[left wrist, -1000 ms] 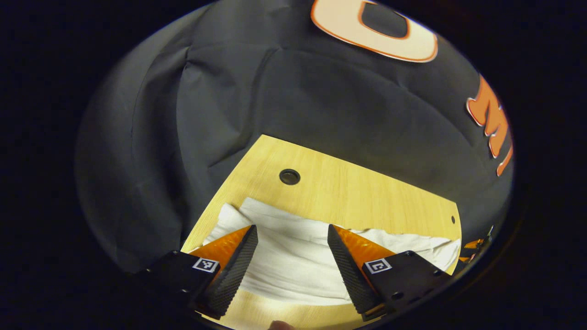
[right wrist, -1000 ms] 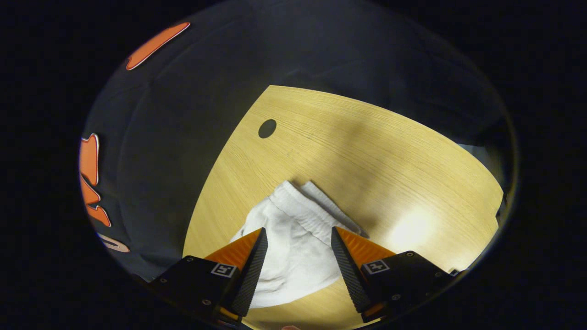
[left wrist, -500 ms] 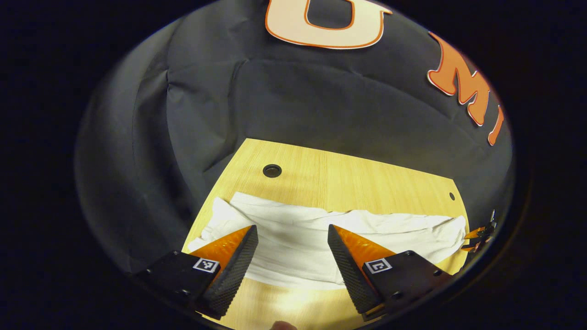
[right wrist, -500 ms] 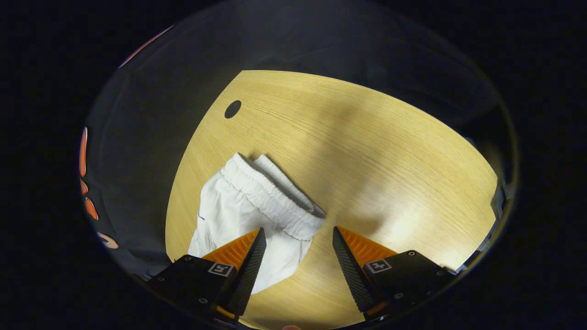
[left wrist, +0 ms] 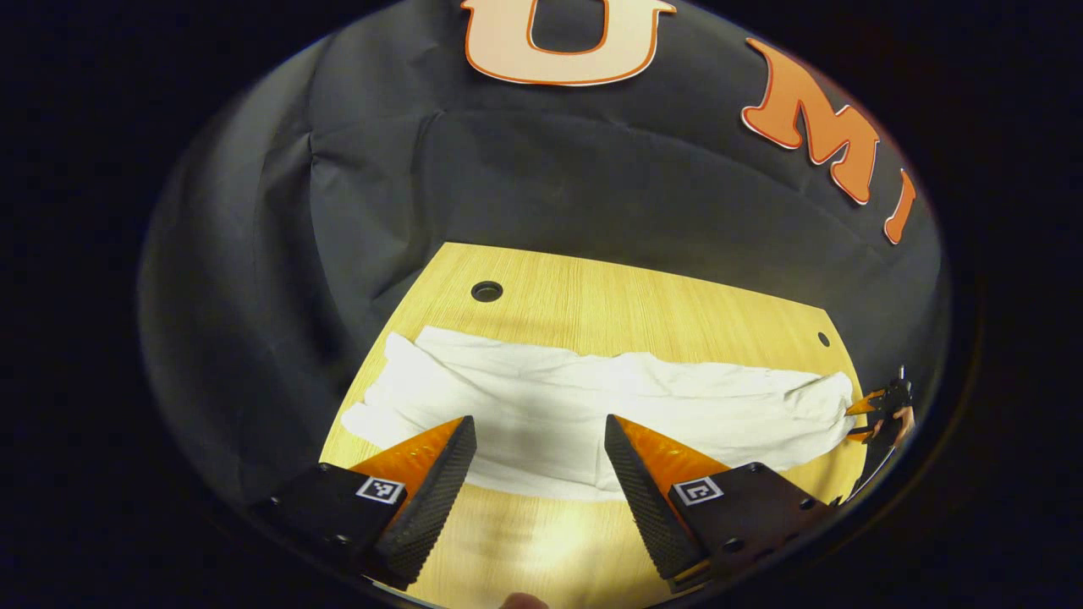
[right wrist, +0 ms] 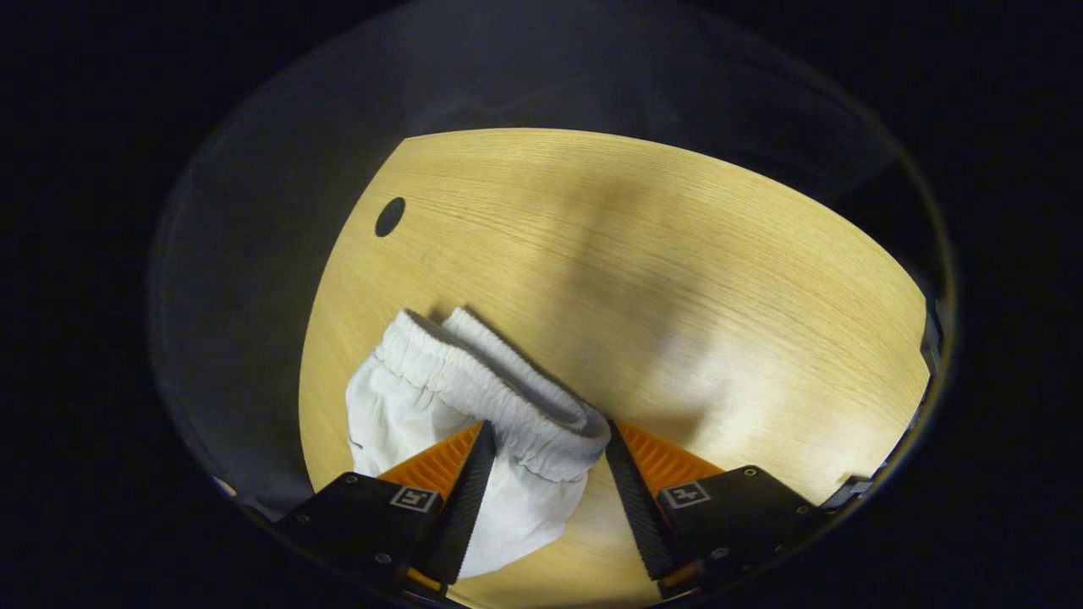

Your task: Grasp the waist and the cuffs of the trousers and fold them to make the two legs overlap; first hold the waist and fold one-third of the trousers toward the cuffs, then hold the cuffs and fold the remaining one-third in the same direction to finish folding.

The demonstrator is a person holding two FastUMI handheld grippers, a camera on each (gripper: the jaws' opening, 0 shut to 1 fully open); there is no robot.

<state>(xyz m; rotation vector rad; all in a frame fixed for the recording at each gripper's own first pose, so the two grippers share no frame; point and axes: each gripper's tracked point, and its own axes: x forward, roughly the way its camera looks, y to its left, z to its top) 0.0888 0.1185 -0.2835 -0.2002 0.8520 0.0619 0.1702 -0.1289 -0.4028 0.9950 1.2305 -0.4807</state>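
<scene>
White trousers (left wrist: pixel 592 406) lie stretched left to right across the wooden table (left wrist: pixel 626 304). My left gripper (left wrist: pixel 538 420) hangs open above the middle of the near edge, holding nothing. In the left gripper view the right gripper (left wrist: pixel 880 414) shows small at the trousers' far right end. In the right gripper view the gathered elastic waistband (right wrist: pixel 482 381) lies doubled in two layers. Its near corner sits between the fingers of my right gripper (right wrist: pixel 547 425), which stands open around it.
The table has a round cable hole (left wrist: pixel 486 292) behind the trousers and a smaller hole (left wrist: pixel 823 339) near the right edge. That hole (right wrist: pixel 389 216) also shows in the right gripper view. Bare wood (right wrist: pixel 677 279) spreads beyond the waistband. Black cloth walls the booth.
The left gripper has drawn back, bringing the trousers' whole length into view. The right gripper has moved onto the waistband, whose corner now sits between its fingers.
</scene>
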